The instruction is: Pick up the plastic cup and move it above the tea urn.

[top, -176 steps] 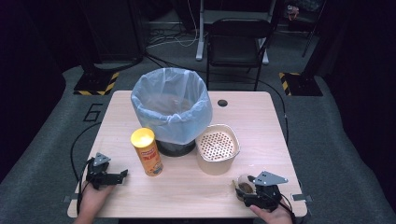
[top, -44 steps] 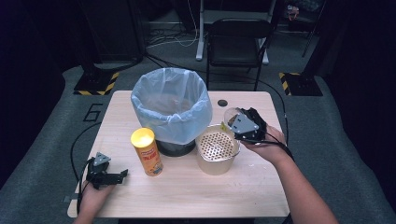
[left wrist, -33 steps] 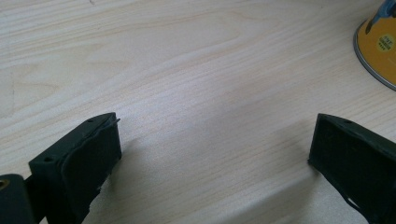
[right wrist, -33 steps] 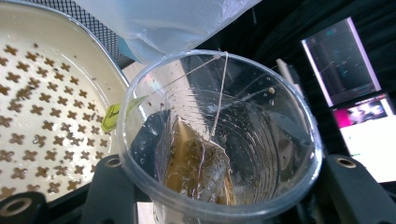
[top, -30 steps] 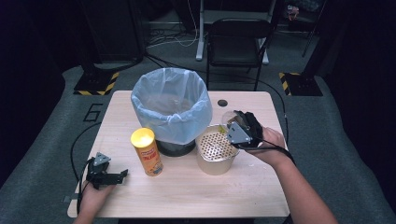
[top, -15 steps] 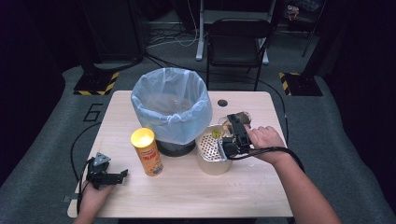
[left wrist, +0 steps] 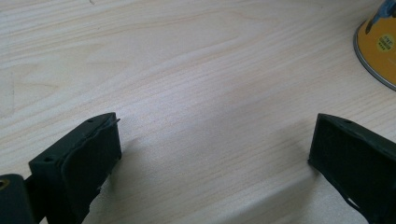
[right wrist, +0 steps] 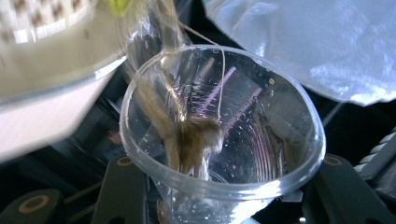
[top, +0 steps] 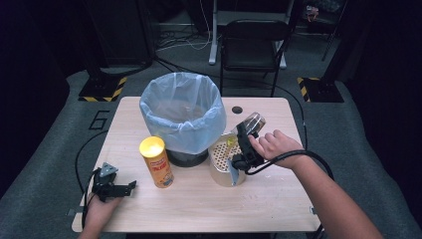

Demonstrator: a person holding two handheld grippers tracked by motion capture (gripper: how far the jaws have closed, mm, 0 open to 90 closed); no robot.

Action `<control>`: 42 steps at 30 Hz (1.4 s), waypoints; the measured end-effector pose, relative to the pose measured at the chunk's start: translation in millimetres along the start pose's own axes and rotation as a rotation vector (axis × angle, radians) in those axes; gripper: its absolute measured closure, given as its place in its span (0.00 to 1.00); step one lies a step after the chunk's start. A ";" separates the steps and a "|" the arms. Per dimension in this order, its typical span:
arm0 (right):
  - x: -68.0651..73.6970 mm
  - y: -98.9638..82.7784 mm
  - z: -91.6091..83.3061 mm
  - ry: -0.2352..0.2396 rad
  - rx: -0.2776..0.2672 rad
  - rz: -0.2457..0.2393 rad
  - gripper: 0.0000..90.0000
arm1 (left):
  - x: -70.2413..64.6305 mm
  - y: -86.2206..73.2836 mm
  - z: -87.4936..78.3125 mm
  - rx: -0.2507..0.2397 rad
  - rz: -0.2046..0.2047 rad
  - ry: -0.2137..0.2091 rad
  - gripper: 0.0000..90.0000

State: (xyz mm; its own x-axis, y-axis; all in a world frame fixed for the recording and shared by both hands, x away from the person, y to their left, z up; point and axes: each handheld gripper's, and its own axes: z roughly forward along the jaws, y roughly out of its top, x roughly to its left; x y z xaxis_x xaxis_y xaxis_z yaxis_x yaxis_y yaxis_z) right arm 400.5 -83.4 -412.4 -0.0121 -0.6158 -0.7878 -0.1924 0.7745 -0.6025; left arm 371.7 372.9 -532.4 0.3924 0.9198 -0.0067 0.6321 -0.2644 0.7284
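- Right gripper (top: 242, 144) is clamped on a clear cup (right wrist: 219, 135); its own view shows a wet teabag (right wrist: 194, 135) sliding out.
- Left gripper (top: 110, 183) rests spread apart on the bench (top: 199, 199).
- The strainer (top: 225, 159), bin (top: 181, 112) and yellow can (top: 156, 162) crowd close together.

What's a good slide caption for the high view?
Right tongs tip a clear plastic cup over the perforated strainer tin beside the lined bin; left tongs rest open on the table.

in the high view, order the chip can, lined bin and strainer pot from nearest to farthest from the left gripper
From the left gripper:
1. chip can, just to its right
2. lined bin, behind the can, mid-table
3. strainer pot, farther right, under the right gripper
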 end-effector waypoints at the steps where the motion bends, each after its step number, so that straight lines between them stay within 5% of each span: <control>1: 4.5 2.8 -3.6 -0.002 0.014 0.032 0.55 | 0.0 0.0 0.0 0.000 0.000 0.000 0.02; 3: 5.9 5.4 -4.7 -0.008 0.007 0.025 0.55 | -0.3 -0.1 0.2 -0.001 -0.006 -0.003 0.02; 4: 7.7 7.0 -5.9 -0.006 0.035 -0.077 0.55 | 0.2 0.0 0.0 0.000 0.003 0.000 0.02; 5: 7.7 7.0 -5.9 -0.006 0.035 -0.077 0.55 | 0.2 0.0 0.0 0.000 0.003 0.000 0.02; 6: 7.1 6.2 -5.5 -0.054 0.037 -0.165 0.55 | 0.0 0.0 -0.1 0.001 -0.001 -0.001 0.02; 7: 5.2 5.8 -4.5 -0.006 0.031 -0.194 0.55 | 0.1 0.1 -0.1 0.001 0.000 -0.001 0.02; 8: 3.1 6.9 -6.1 -0.056 0.051 -0.181 0.55 | 0.0 0.0 -0.1 0.001 0.000 -0.001 0.02; 10: 0.2 6.5 -5.6 -0.056 0.047 -0.180 0.55 | 0.0 0.0 -0.1 0.001 0.000 -0.001 0.02; 11: -4.9 6.8 -5.1 0.005 0.042 -0.116 0.55 | 0.1 0.0 0.0 0.000 0.000 -0.001 0.02; 12: -4.9 6.8 -5.1 0.005 0.042 -0.116 0.55 | 0.1 0.0 0.0 0.000 0.000 -0.001 0.02; 13: -5.6 7.6 -6.1 -0.004 0.033 -0.052 0.55 | -0.2 -0.1 0.2 -0.001 -0.004 -0.004 0.02; 42: -9.5 2.9 -7.5 -0.020 -0.007 0.010 0.55 | 0.0 0.0 0.0 0.000 0.000 0.000 0.02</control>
State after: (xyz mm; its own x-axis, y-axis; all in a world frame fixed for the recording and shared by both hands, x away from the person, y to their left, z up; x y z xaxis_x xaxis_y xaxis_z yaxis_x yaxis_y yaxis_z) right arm 392.7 -76.3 -405.7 0.0052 -0.6055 -0.7959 -0.1992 0.7793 -0.5942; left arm 371.7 372.9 -532.4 0.3925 0.9197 -0.0071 0.6323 -0.2642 0.7283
